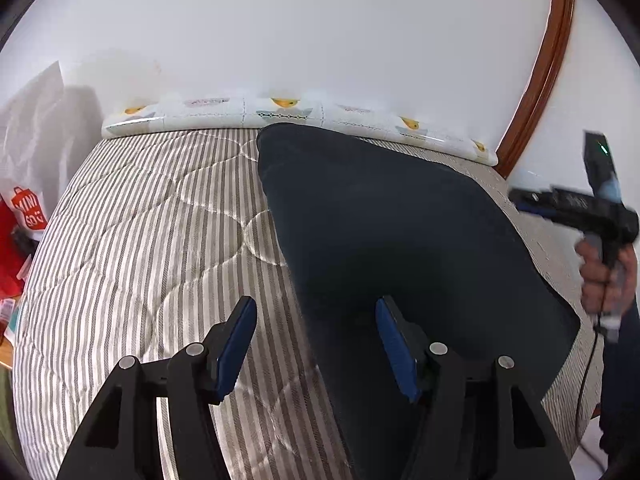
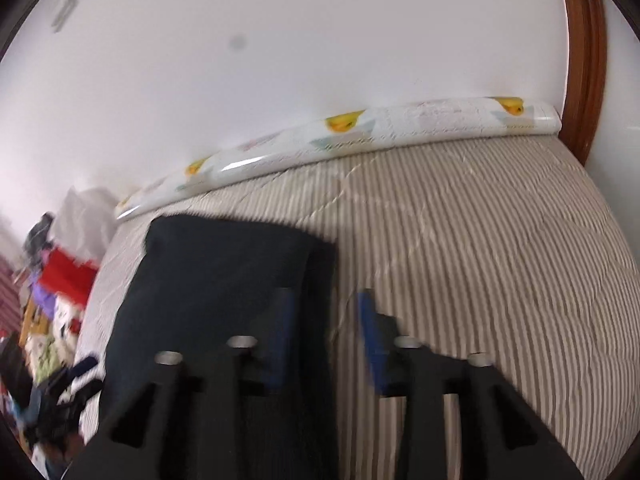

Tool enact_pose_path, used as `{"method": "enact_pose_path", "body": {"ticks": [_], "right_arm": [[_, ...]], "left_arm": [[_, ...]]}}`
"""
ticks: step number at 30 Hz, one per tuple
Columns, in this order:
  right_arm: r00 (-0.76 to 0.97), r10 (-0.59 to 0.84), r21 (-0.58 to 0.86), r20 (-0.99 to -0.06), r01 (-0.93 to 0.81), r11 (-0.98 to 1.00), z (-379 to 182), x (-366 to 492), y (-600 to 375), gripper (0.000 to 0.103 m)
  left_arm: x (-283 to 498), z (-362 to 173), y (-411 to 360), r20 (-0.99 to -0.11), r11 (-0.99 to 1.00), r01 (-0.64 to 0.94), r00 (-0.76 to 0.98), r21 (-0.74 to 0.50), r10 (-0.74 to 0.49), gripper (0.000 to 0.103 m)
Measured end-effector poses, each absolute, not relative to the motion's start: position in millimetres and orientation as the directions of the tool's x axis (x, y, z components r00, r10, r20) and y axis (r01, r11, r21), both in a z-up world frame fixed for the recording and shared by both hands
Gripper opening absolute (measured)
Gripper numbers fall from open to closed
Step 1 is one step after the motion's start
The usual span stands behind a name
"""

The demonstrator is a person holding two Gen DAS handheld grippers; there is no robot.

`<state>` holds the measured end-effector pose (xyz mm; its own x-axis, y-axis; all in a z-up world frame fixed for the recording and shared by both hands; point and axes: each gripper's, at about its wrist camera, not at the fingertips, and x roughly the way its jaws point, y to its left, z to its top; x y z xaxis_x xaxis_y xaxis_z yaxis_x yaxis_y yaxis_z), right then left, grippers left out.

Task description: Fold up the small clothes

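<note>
A dark navy garment (image 1: pixel 400 240) lies flat on the striped bed; it also shows in the right wrist view (image 2: pixel 216 280). My left gripper (image 1: pixel 316 336) is open and empty, straddling the garment's left edge near its front, right finger over the cloth. My right gripper (image 2: pixel 326 320) is open and empty, straddling the garment's right edge, left finger over the cloth. That view is blurred by motion. In the left wrist view the right gripper's body (image 1: pixel 592 204) and the hand holding it show at the far right.
The striped quilted bed cover (image 1: pixel 140 240) fills both views. A white patterned bolster (image 1: pixel 280 114) lies along the wall. A wooden frame (image 1: pixel 540 68) stands at the right. Bags and clutter (image 1: pixel 24 216) sit left of the bed.
</note>
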<state>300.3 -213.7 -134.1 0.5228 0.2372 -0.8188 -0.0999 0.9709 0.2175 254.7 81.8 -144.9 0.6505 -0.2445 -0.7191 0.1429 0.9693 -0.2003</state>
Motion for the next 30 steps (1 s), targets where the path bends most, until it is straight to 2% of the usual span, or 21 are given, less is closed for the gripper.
{"method": "enact_pose_path", "body": {"ticks": [6,8,11,12,16,20,30], "right_arm": [[0.488,0.29,0.264,-0.824,-0.122,0.957,-153,256,-207,0.045],[0.482,0.312,0.285,-0.818,-0.131,0.949,-157,249,-204,0.035],[0.478,0.336,0.307,-0.812,-0.141,0.941,-165,247,-199,0.008],[0.484,0.319,0.289,-0.815,-0.138,0.947,-166,246,-197,0.005],[0.563,0.308,0.3,-0.767,-0.11,0.948,-152,237,-209,0.003],[0.565,0.314,0.319,-0.763,-0.093,0.943,-149,236,-213,0.003],[0.59,0.19,0.171,-0.785,-0.089,0.981,-146,226,-197,0.003]], "left_arm": [[239,-143,79,-0.722,0.975,0.125,0.656,-0.183,-0.219,0.06],[234,-142,78,-0.722,0.978,0.119,0.66,-0.173,-0.208,0.06],[230,-142,76,-0.725,0.982,0.108,0.663,-0.156,-0.188,0.06],[229,-142,76,-0.725,0.983,0.106,0.664,-0.149,-0.182,0.06],[224,-141,73,-0.726,0.988,0.098,0.669,-0.122,-0.156,0.06],[216,-141,75,-0.728,0.987,0.092,0.666,-0.135,-0.161,0.06],[171,-150,81,-0.726,0.968,0.16,0.642,-0.191,-0.249,0.06]]}}
